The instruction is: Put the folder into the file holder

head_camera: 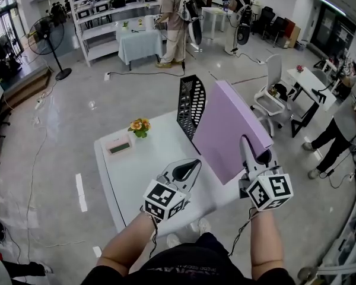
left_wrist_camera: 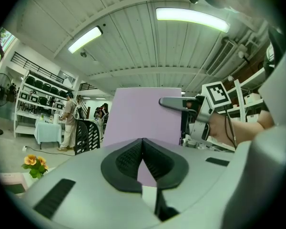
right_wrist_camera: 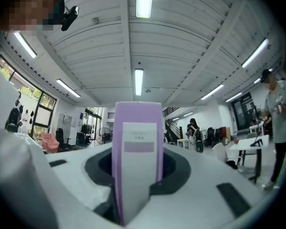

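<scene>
Two tools: our right tool [head_camera: 252,150] clamps the purple folder [head_camera: 225,126], seemingly stiff and light, by its spine; our left tool [head_camera: 193,165] is closed, empty.

- A white rectangular table [head_camera: 136,174] stands on a glossy grey floor [head_camera: 77,100]; its top is smooth and plain.
- A black mesh file holder [head_camera: 190,104] stands upright at the table's far right corner, its top edge curved and its perforated side facing the camera.
- A small bunch of yellow and orange flowers [head_camera: 140,126] with green leaves sits along the far edge, about midway, well to the left of the file holder.
- A low, pale pink box [head_camera: 118,145] with a dark green panel on top lies near the far left corner, just beside the flowers.
</scene>
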Tool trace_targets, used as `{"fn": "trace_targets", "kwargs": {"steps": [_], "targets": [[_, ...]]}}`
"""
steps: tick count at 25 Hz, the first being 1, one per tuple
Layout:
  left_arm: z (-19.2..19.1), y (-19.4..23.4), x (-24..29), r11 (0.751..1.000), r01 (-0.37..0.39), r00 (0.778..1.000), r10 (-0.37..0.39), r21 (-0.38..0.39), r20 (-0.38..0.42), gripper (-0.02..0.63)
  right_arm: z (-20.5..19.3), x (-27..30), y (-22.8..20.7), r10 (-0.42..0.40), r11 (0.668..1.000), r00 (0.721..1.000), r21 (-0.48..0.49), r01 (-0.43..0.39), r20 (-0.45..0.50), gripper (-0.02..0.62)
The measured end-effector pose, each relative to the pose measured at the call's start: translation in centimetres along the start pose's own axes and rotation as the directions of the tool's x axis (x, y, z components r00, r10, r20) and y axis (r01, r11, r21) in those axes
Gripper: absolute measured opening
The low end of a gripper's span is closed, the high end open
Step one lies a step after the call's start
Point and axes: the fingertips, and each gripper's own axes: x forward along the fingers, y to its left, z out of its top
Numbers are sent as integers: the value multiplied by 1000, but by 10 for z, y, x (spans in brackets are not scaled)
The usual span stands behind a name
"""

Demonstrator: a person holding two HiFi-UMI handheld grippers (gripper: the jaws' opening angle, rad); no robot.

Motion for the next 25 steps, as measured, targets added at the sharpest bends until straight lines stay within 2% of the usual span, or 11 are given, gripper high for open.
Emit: {"fn": "trace_targets", "kwargs": {"steps": [14,25], "targets": [[10,13,13,1000,-24,1000,24,11,17,3,26,41,-21,-4,1000,999,-27,5,54,138],[11,35,50,998,-64,998,64,13,3,3,19,101,-45,23,999,998,-25,-21,52,137]]}}
